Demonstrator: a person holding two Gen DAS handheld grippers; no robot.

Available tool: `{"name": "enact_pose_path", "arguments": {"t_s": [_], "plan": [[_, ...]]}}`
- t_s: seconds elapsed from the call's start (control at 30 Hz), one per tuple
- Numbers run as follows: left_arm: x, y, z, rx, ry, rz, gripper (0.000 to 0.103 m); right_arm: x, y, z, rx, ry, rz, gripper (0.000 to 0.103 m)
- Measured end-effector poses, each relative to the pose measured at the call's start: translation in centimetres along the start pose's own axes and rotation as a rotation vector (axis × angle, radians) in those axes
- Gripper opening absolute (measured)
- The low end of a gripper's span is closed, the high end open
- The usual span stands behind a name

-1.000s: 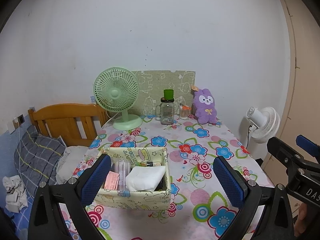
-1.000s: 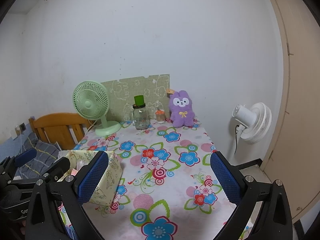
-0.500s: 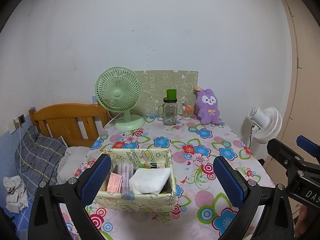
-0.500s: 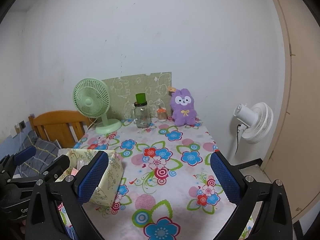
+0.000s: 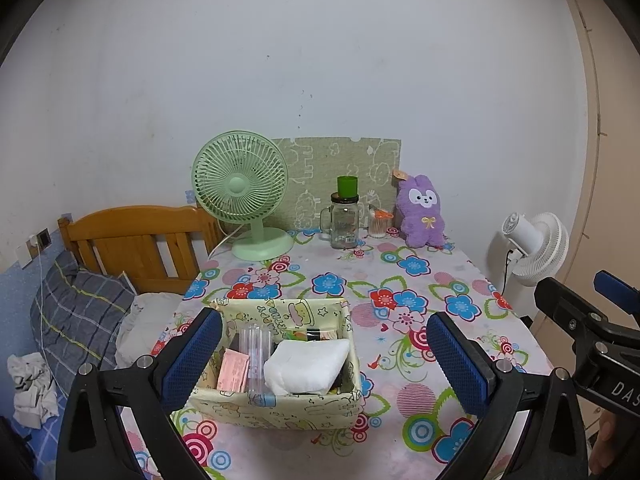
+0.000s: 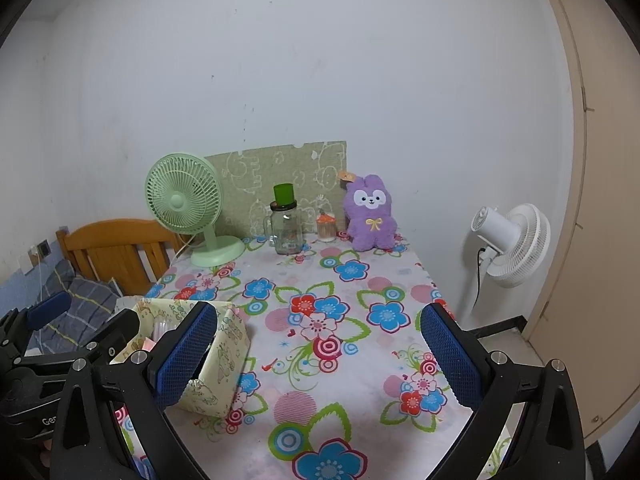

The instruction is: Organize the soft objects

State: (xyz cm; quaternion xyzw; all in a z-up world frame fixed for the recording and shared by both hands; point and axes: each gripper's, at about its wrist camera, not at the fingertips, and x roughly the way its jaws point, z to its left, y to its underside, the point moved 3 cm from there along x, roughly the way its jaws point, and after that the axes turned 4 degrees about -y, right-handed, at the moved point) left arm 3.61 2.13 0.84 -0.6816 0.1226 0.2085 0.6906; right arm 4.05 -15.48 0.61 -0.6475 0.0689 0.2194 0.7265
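Tabletop (image 5: 400,432) under a flowered cloth carries a pale yellow fabric storage box (image 5: 276,408) near its front left. Inside the box, a folded white cloth (image 5: 304,364) lies to the right, a pink packet (image 5: 233,372) to the left, and clear tubes (image 5: 256,344) stand between them. The left tongs (image 5: 324,364) hover above the box with their blue pads wide apart, gripping nothing; the left pad (image 5: 192,356) overlaps the box's left wall in this view, and whether it touches cannot be told. The right tongs (image 6: 316,356) are likewise spread wide and empty, over the bare cloth to the right of the box.

At the far edge of the tabletop a purple plush rabbit (image 5: 422,212) sits upright near the wall, with an orange tag by one ear. Just left of it stands a small jar with an orange lid (image 5: 378,225), then a glass mug-jar (image 5: 345,224) topped with a green cup (image 5: 347,187), then a green desk fan (image 5: 244,192). A patterned green board (image 5: 340,168) leans against the wall behind them. A white fan (image 6: 510,244) stands beyond the right edge of the tabletop, and a wooden bed headboard (image 5: 132,240) with a plaid pillow (image 5: 76,316) lies to the left.
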Motion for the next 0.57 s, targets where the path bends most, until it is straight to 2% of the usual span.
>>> {"name": "enact_pose_path", "arguments": {"t_s": [0.57], "plan": [[0.71, -0.28, -0.34, 0.010, 0.003, 0.011, 0.103, 0.66, 0.19, -0.22, 0.007, 0.005, 0.009, 0.103]]}}
